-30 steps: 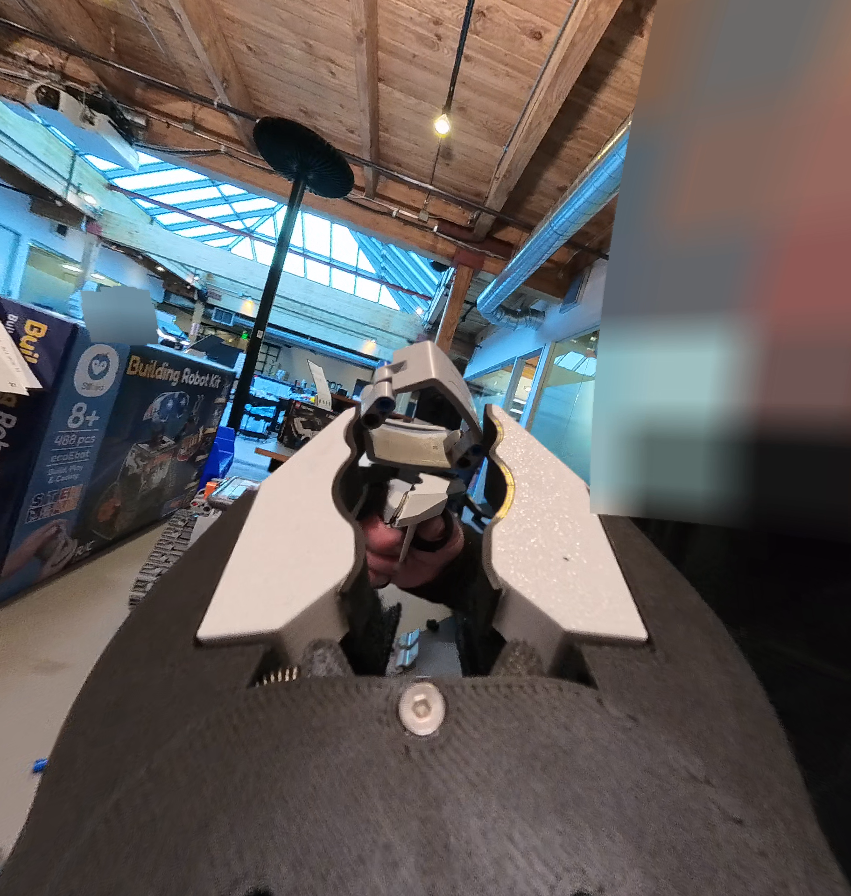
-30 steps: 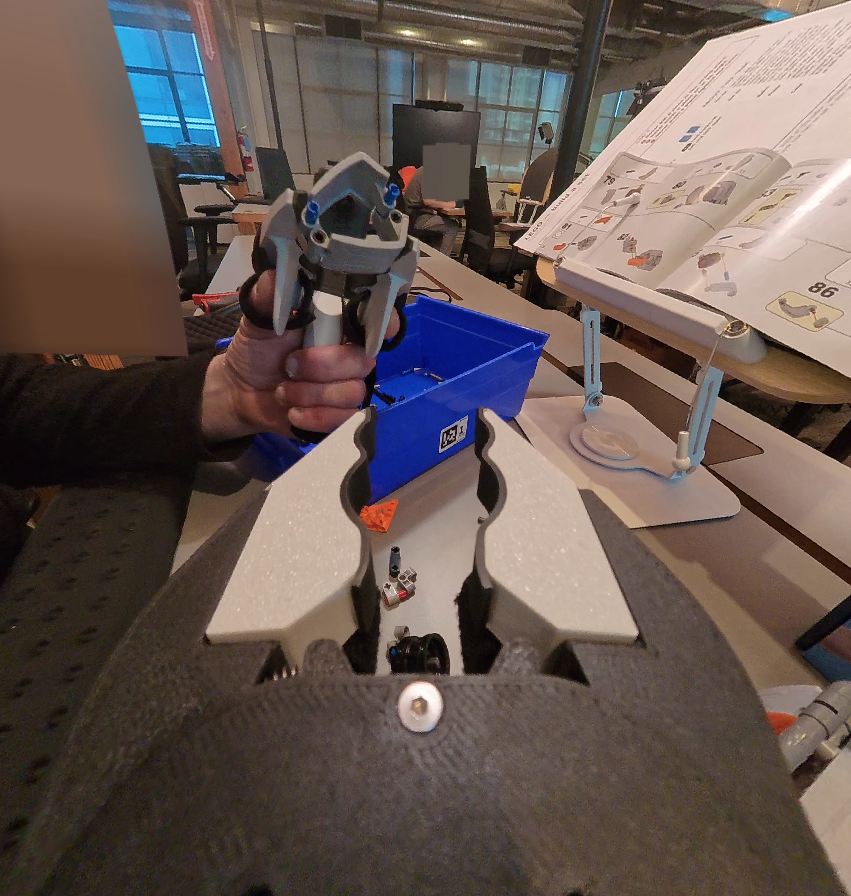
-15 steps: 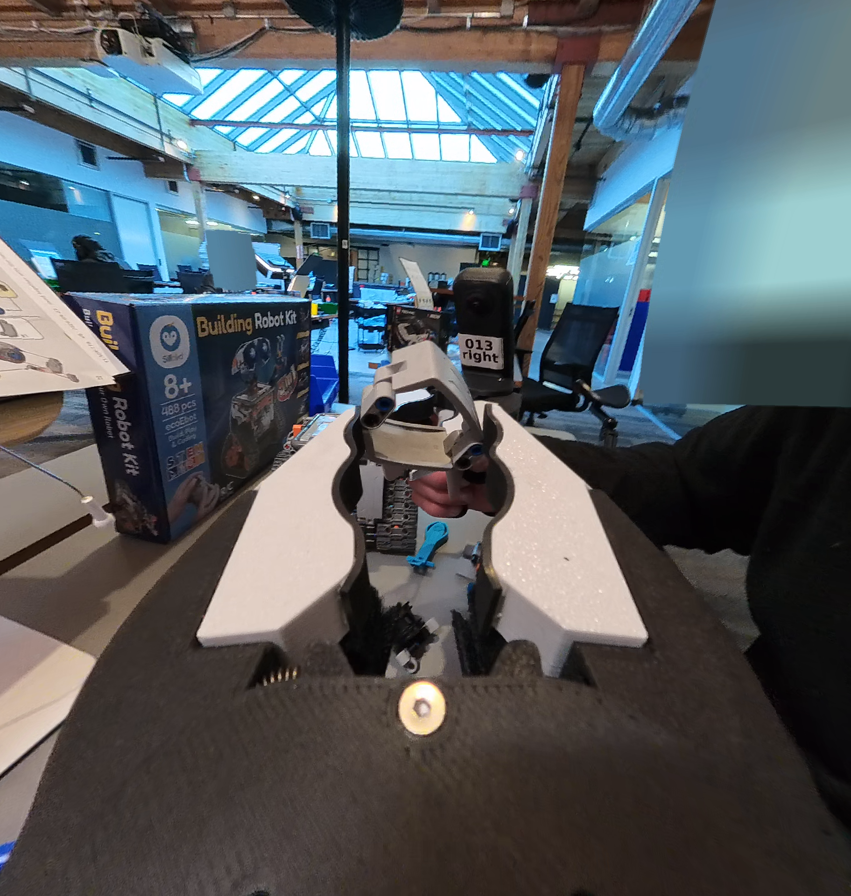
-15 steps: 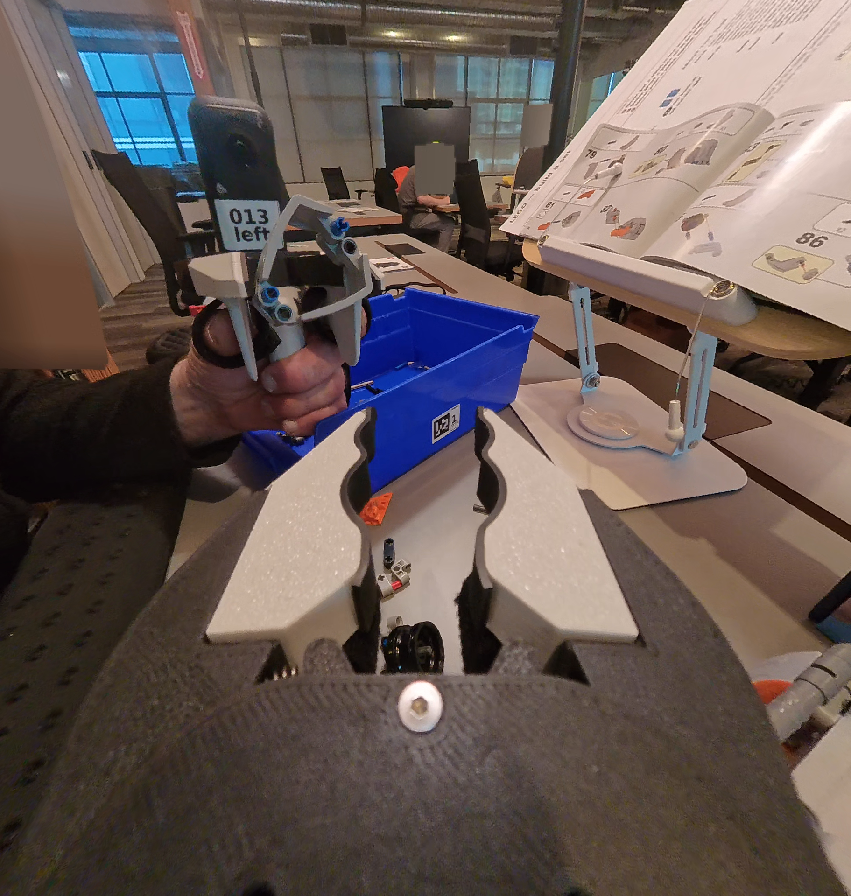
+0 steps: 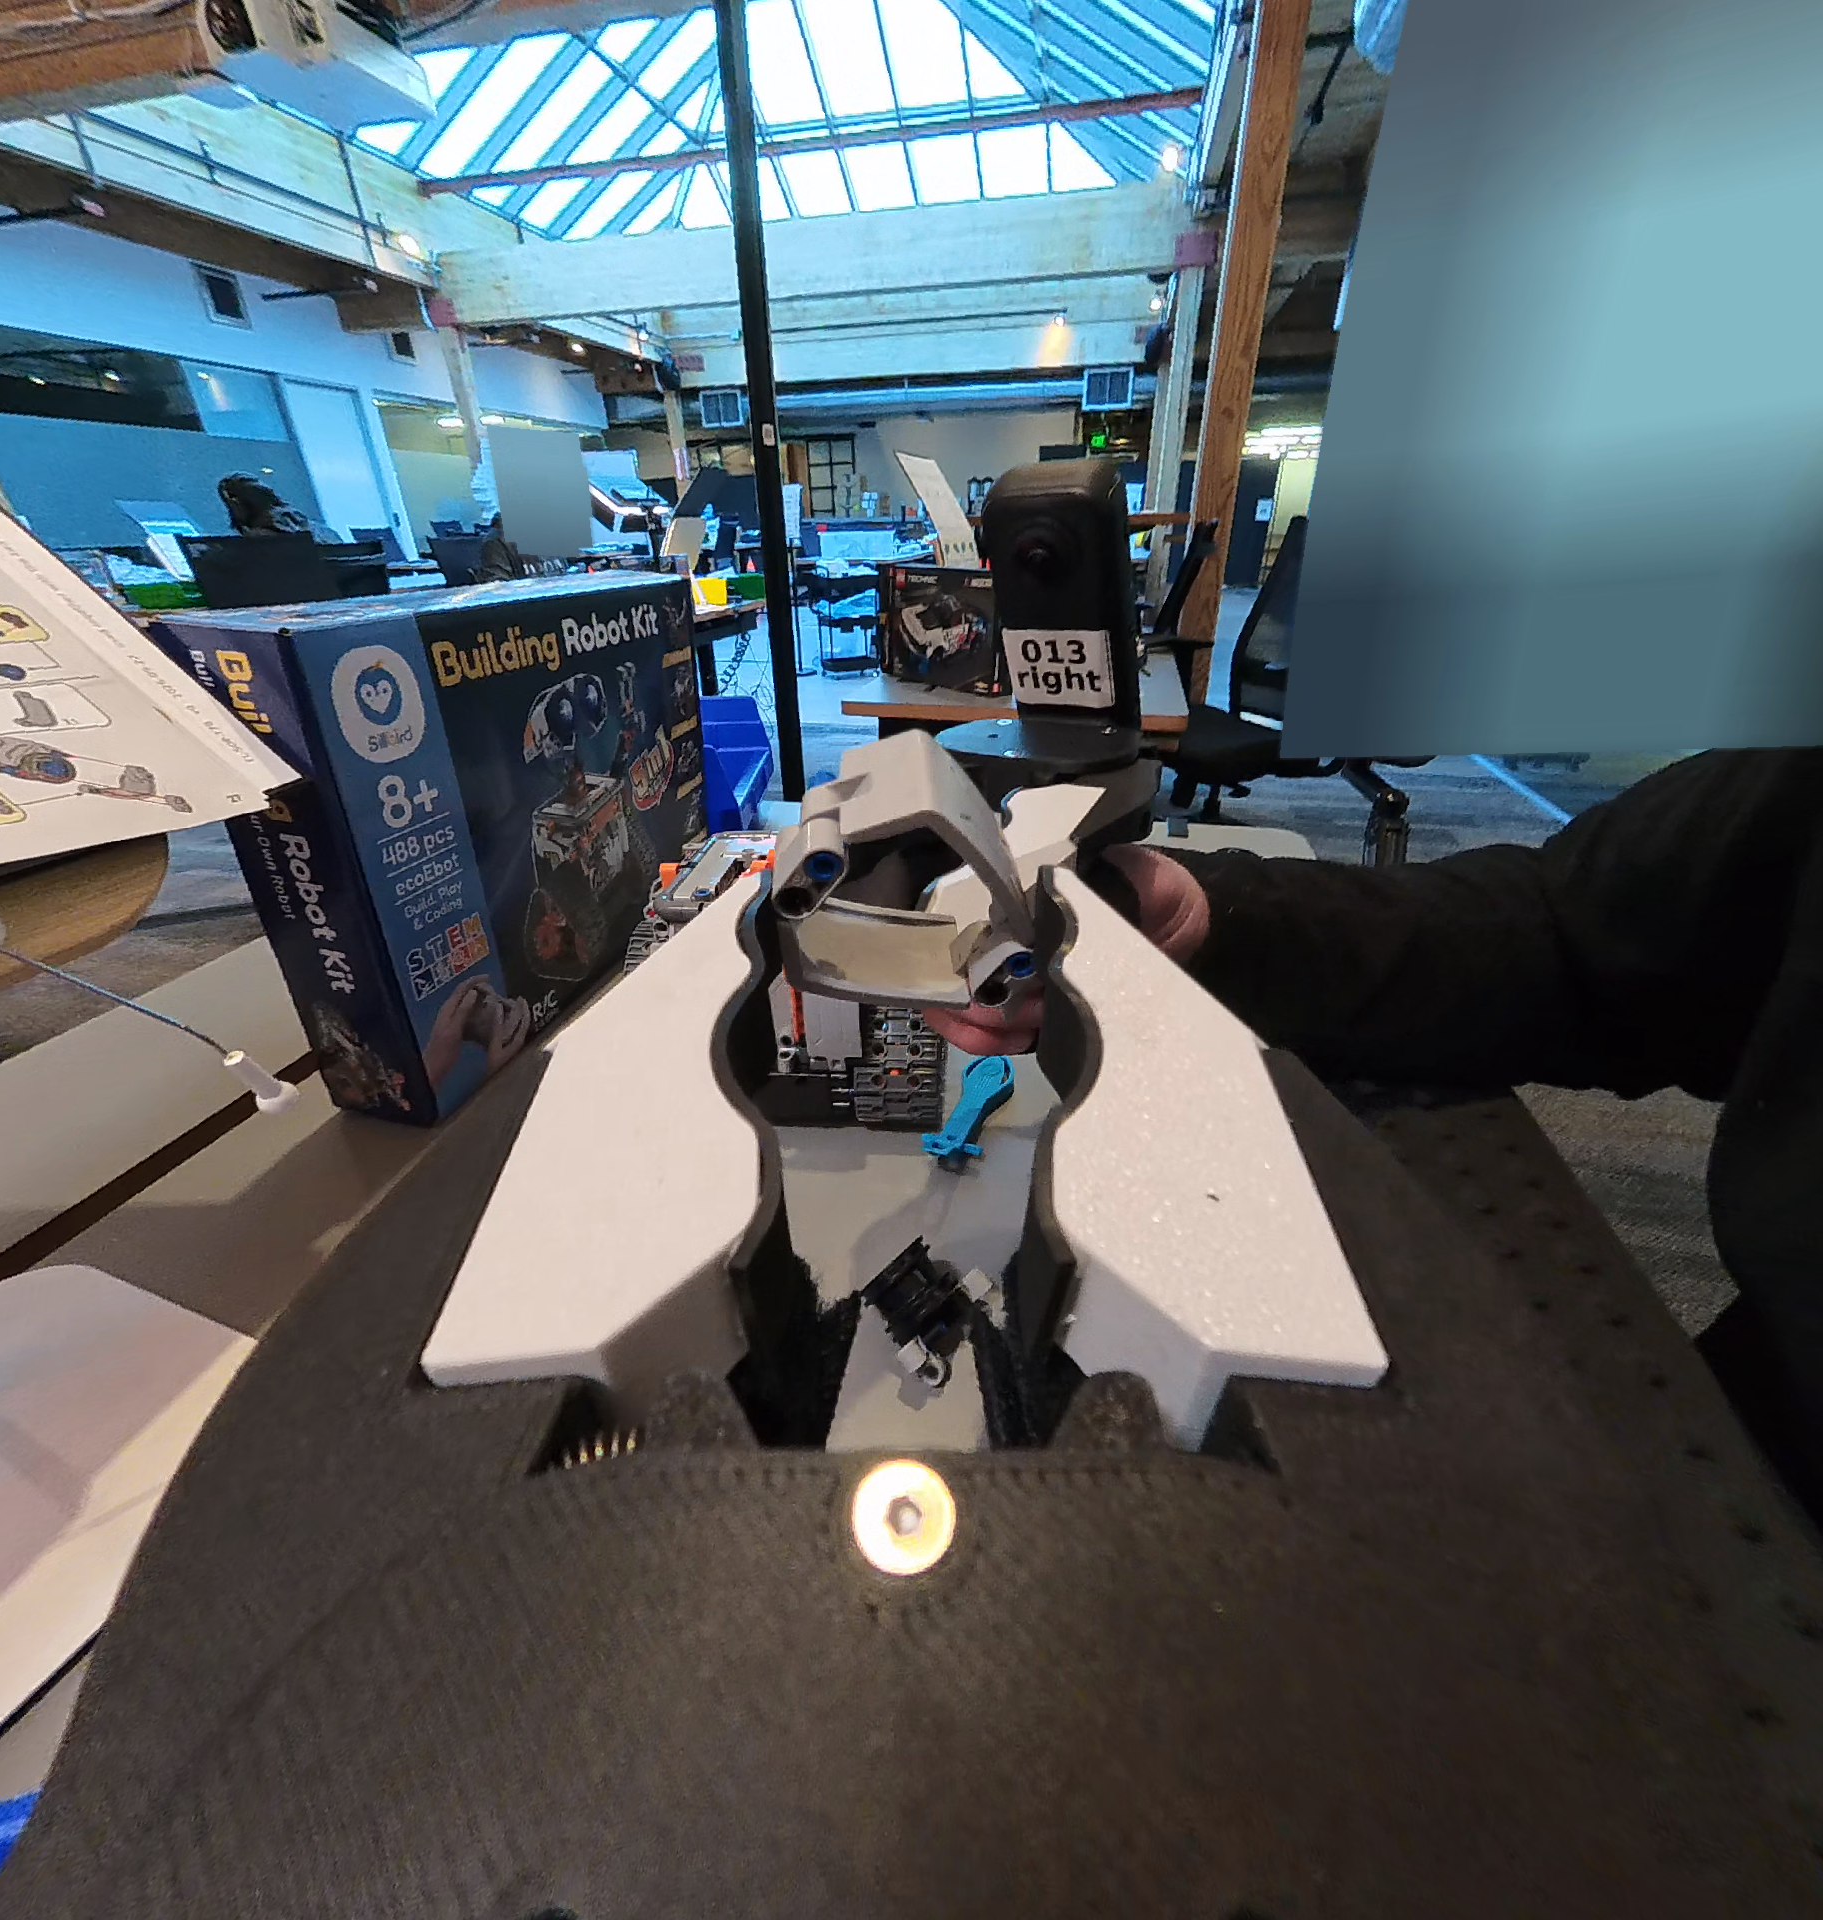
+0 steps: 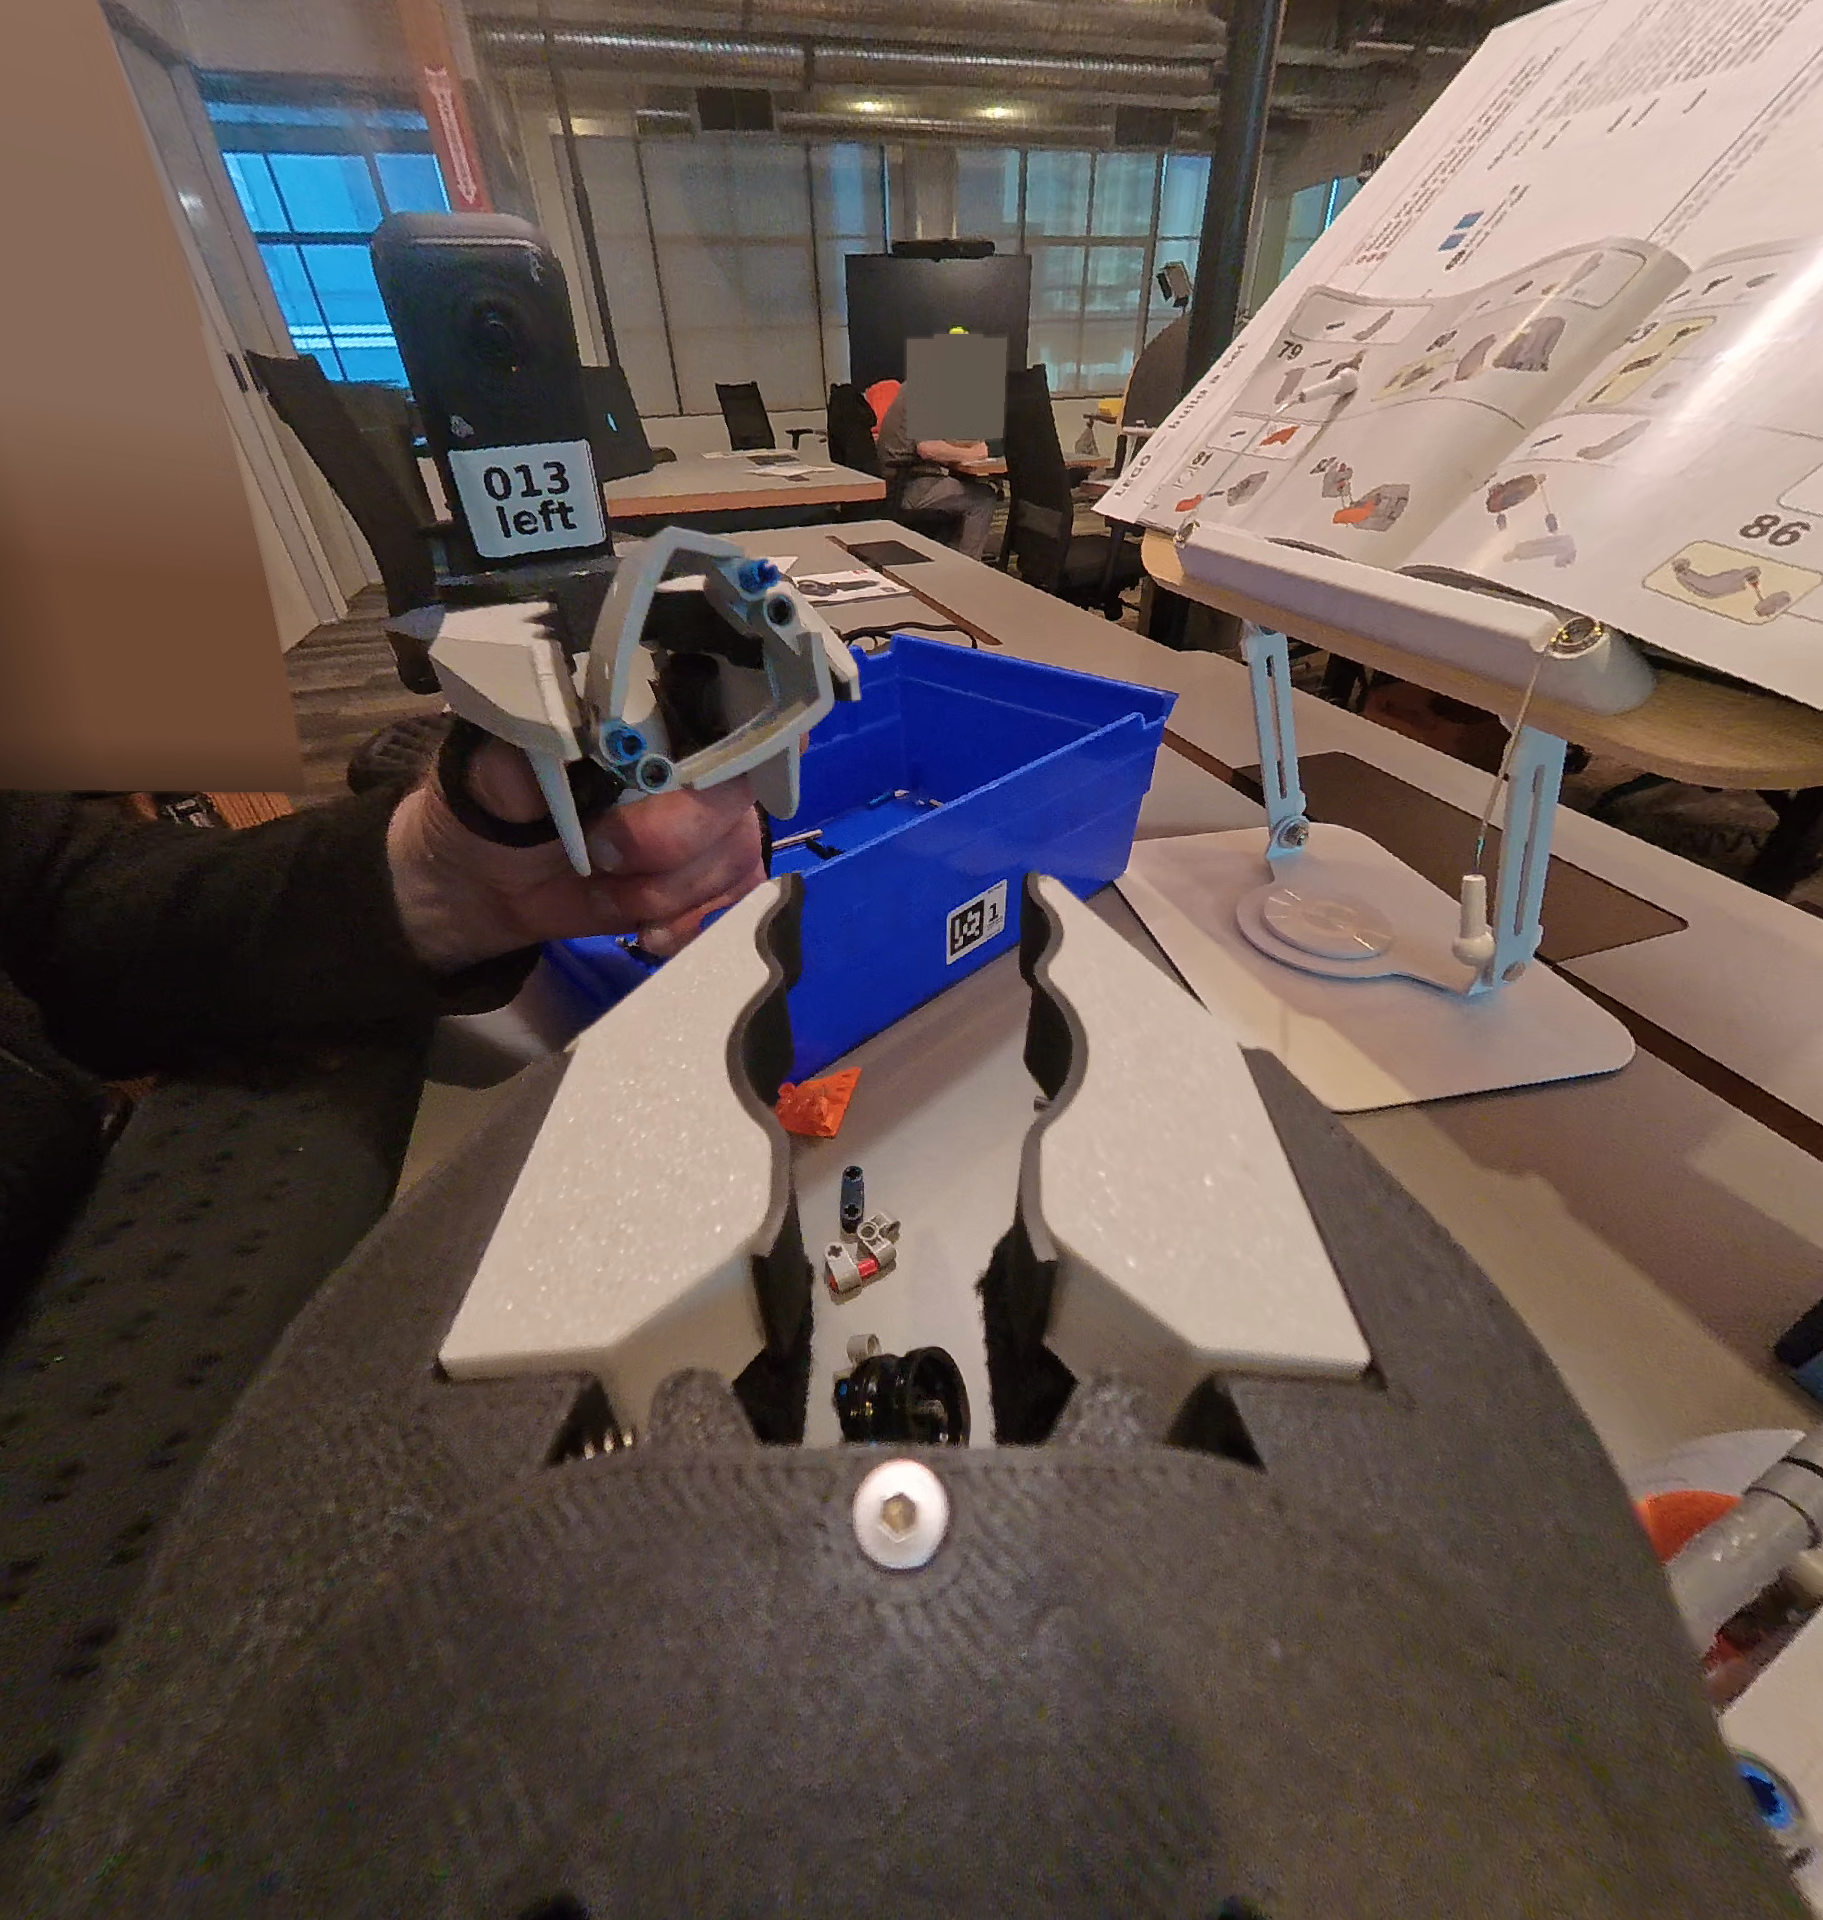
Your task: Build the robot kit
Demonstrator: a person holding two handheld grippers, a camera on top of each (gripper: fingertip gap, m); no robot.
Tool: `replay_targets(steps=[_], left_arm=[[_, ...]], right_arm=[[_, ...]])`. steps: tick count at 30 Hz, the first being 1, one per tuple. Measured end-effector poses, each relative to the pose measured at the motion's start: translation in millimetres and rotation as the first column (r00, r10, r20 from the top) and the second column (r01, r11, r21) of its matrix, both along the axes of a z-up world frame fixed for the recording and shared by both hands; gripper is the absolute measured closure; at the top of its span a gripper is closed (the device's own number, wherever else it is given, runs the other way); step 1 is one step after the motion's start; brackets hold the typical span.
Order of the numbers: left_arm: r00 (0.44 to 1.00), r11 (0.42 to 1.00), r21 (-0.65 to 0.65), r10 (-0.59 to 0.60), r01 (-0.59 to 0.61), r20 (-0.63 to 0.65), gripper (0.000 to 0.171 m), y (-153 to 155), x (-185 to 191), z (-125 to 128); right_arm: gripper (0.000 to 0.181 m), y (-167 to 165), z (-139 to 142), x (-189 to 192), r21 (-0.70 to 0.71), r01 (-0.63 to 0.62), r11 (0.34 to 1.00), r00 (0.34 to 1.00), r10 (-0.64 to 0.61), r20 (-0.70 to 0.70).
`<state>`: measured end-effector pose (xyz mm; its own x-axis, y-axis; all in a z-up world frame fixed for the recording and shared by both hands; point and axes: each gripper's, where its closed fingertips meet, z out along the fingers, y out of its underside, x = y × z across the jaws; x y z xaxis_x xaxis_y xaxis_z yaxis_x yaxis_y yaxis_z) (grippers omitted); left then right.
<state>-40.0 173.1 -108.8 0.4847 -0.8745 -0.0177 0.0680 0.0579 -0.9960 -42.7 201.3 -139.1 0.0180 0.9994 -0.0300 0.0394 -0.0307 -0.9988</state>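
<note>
My left gripper [image 5: 902, 914] is shut on a grey curved brick assembly [image 5: 886, 862] with blue pins, held in the air above the table. In the right wrist view the same gripper [image 6: 678, 707] and assembly [image 6: 709, 665] show at upper left, in a person's hand. My right gripper [image 6: 907, 904] is open and empty, a little above the table. Below it lie an orange piece [image 6: 819, 1101], small grey and black connectors [image 6: 860, 1247] and a black wheel [image 6: 907, 1397]. The right gripper also shows in the left wrist view [image 5: 1052, 821], just behind the assembly.
A blue bin [image 6: 990, 790] stands behind the small parts. An open instruction booklet [image 6: 1509, 416] rests on a white stand [image 6: 1406, 997] at the right. A kit box [image 5: 450, 831], a partly built tracked model [image 5: 855, 1049] and a blue tool [image 5: 974, 1101] are on the table.
My left gripper has tilted down from facing the ceiling to level with the table, still holding the grey assembly. In the right wrist view the assembly turned sideways. The right gripper barely moved.
</note>
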Motion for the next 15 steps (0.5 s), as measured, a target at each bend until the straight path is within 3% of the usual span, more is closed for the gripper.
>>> replay_targets(steps=[15], left_arm=[[0.991, 0.997, 0.056, 0.064, -0.058, -0.113, 0.126, 1.0, 11.9, -6.5]], right_arm=[[0.130, -18.0, 15.7, 1.4, 0.021, -0.083, 0.996, 0.993, 0.084, -0.082]])
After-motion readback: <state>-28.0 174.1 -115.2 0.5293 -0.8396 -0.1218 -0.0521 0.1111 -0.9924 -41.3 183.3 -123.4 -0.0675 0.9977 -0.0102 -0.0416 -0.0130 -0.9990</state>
